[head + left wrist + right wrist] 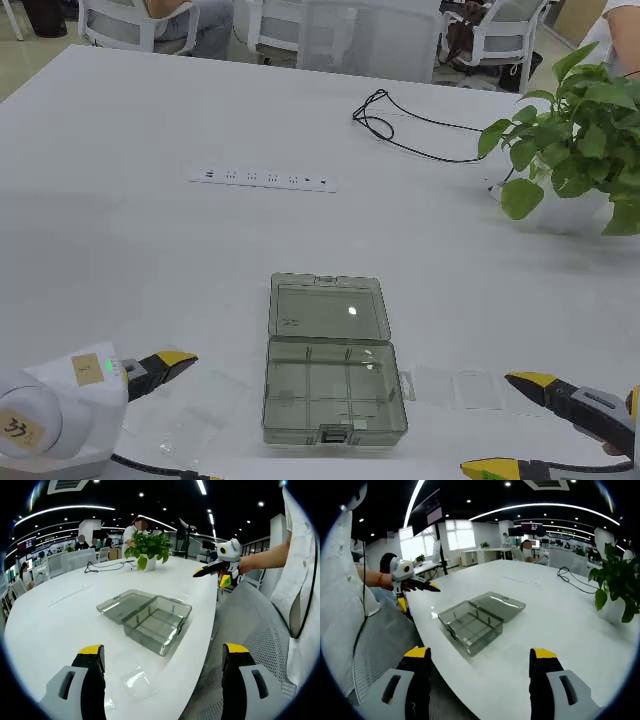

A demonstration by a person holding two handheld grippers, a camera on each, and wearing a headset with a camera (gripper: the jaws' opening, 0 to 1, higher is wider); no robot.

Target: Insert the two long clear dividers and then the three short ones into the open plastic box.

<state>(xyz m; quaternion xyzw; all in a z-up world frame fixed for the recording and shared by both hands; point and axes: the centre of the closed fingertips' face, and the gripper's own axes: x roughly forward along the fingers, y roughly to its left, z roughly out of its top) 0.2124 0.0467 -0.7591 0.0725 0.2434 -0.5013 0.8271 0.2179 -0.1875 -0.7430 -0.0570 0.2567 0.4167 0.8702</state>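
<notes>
my left gripper [162, 652], right gripper [480, 653] both wide open, empty, flanking box [290, 430], i think to reach dividers [460, 387] lying beside.

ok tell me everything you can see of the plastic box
The plastic box is smoky, see-through grey, rectangular with rounded corners. It lies open on the table, hinged lid flat behind the base, a latch on the front wall. Faint grid lines show inside the base. Only the table touches it.

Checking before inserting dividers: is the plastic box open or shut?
Open: the lid lies folded back flat beyond the box.
</notes>
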